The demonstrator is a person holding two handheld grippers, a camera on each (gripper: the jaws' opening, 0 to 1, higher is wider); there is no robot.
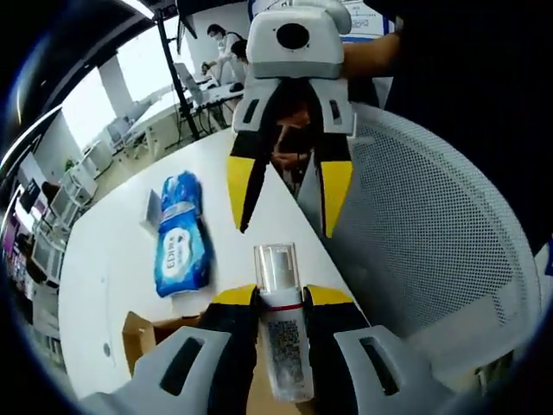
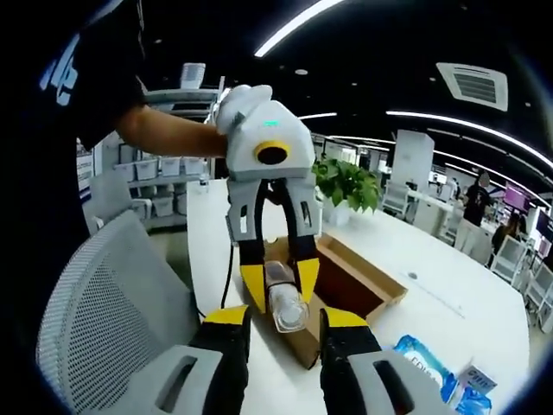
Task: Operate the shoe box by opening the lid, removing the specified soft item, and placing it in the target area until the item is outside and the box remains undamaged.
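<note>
Gripping bottle (image 1: 282, 333), left tool (image 1: 281, 298)

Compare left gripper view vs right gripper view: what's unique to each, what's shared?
Left gripper view alone: the bottle's label side clamped between the left gripper's jaws, with the right gripper open ahead.

Right gripper view alone: the open cardboard box and a potted plant.

Shared: the blue wipes pack, white table and mesh chair.
</note>
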